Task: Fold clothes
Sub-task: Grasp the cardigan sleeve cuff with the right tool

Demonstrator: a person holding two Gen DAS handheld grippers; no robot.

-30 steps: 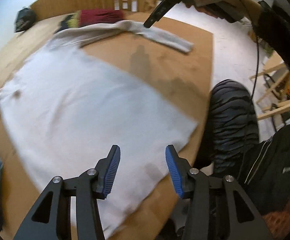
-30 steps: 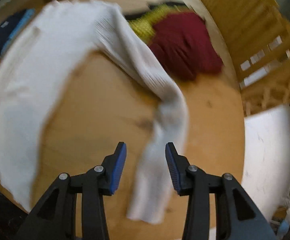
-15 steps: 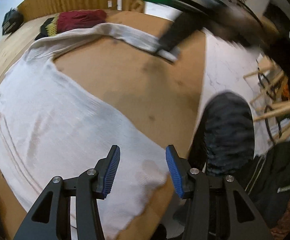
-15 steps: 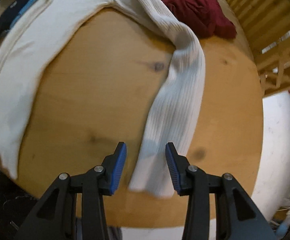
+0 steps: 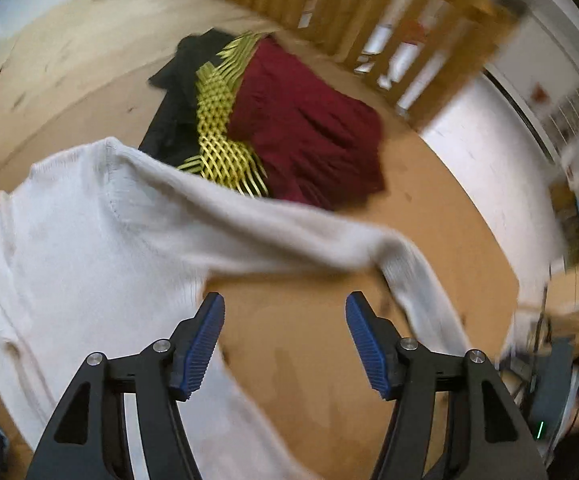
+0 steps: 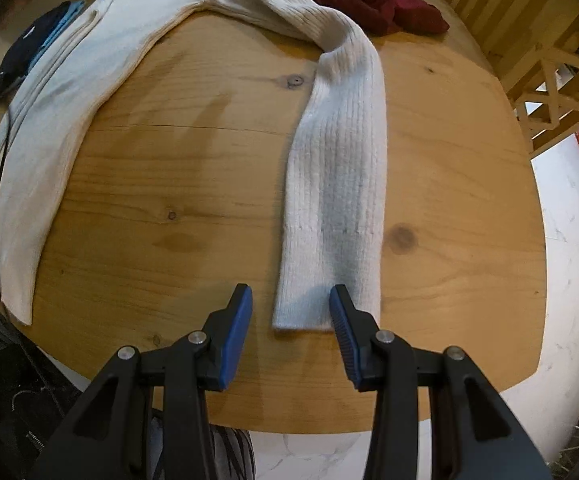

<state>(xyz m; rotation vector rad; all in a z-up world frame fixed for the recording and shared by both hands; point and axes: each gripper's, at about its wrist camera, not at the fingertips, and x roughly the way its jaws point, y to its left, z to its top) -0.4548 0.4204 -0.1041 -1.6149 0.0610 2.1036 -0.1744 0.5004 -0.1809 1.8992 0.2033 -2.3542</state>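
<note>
Cream ribbed knit, a long-sleeved sweater (image 6: 89, 80), lies spread on the wooden table (image 6: 193, 184), its body running from 12 o'clock down to 8 o'clock in the right wrist view. One sleeve (image 6: 337, 168) runs out from the shoulder at 12, bends, and drops straight toward 6, where its cuff (image 6: 301, 312) lies flat near the table's front edge.

The right gripper (image 6: 291, 332) hangs over that cuff with its jaws apart and nothing between the pads; the right pad overlaps the cuff in the view, the left stands over bare wood just beside it. Whether either tip touches the fabric cannot be told.

The left gripper (image 5: 285, 344) has its jaws opening, with only bare table between them. In its blurred view the sweater body fills 9 o'clock, the sleeve sweeps from 10 across to 3, and a maroon garment (image 5: 309, 128) with a yellow woven piece (image 5: 221, 128) lies at 12.

The step in hand looks like taking the cuff to fold the sleeve over the body. To do it well, the right gripper probably wants to shift a little toward 3 so both pads straddle the cuff, then close on both layers of the knit. The carry should arc toward 10, low enough not to drag the shoulder. The left gripper could pin the shoulder seam near the armpit, so the crease forms there and the body stays flat.
</note>
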